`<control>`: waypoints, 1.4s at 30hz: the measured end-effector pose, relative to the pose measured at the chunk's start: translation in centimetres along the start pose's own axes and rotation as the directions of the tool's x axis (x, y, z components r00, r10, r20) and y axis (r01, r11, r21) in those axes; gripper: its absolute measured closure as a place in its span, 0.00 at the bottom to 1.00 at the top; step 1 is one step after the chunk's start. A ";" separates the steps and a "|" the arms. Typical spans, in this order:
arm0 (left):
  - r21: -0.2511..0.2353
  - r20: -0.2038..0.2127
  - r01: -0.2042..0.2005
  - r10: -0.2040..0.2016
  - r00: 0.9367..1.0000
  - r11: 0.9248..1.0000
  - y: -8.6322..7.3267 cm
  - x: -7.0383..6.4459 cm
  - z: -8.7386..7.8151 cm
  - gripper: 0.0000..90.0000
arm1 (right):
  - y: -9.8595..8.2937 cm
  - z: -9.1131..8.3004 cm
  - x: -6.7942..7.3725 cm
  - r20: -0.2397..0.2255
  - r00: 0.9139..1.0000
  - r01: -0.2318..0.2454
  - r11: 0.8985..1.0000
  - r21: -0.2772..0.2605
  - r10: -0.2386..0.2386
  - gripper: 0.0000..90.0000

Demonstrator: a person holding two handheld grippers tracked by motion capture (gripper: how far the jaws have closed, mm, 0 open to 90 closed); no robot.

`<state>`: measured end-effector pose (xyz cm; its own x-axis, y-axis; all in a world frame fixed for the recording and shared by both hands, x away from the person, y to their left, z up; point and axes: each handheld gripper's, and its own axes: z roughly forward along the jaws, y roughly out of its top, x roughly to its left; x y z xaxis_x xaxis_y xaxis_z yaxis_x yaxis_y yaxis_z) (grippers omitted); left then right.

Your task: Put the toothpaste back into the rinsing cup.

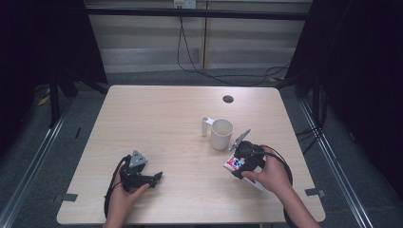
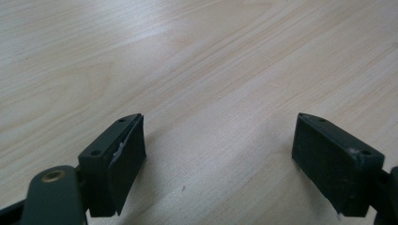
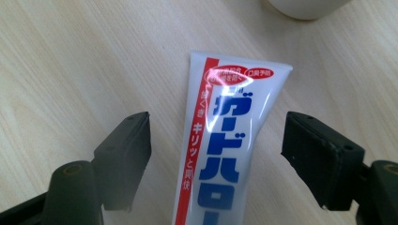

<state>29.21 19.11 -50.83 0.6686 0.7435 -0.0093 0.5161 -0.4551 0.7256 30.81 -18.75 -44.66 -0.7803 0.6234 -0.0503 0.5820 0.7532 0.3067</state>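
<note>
The right hand-held gripper (image 3: 216, 159) straddles the toothpaste tube (image 3: 220, 154) with jaws wide apart, near the desk's (image 1: 157, 114) right front, beside the cup (image 1: 222, 134); the left hand-held gripper (image 2: 218, 159) gapes over bare wood

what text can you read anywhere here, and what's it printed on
"ガードハロー" in large blue letters, cut off by the frame's lower edge, on the toothpaste tube.
"キリッと爽快" in red, down the tube's left side; the last characters are uncertain.
Two small red ovals at the tube's top: too blurred to read.
The white cup has no text.
</note>
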 end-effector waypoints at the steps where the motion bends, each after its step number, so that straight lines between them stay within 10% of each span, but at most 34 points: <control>1: 0.000 0.000 0.000 0.000 1.000 1.000 0.0 0.0 0.0 0.20 | 0.0 0.0 0.0 0.000 1.000 0.000 1.000 0.000 0.000 0.27; 21: 0.000 0.002 0.000 0.000 1.000 1.000 0.0 0.0 0.0 0.20 | 0.9 2.4 -0.7 -0.001 1.000 -0.013 0.998 0.061 0.013 0.31; 42: 0.001 0.002 -0.001 0.001 1.000 1.000 0.0 0.0 0.0 0.20 | 1.1 2.0 -0.5 -0.029 1.000 0.014 0.995 0.094 -0.011 0.64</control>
<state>29.22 19.12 -50.83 0.6701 0.7422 -0.0102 0.5160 -0.4558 0.7252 32.23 -17.82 -46.16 -0.7932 0.6084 -0.0263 0.5898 0.7783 0.2153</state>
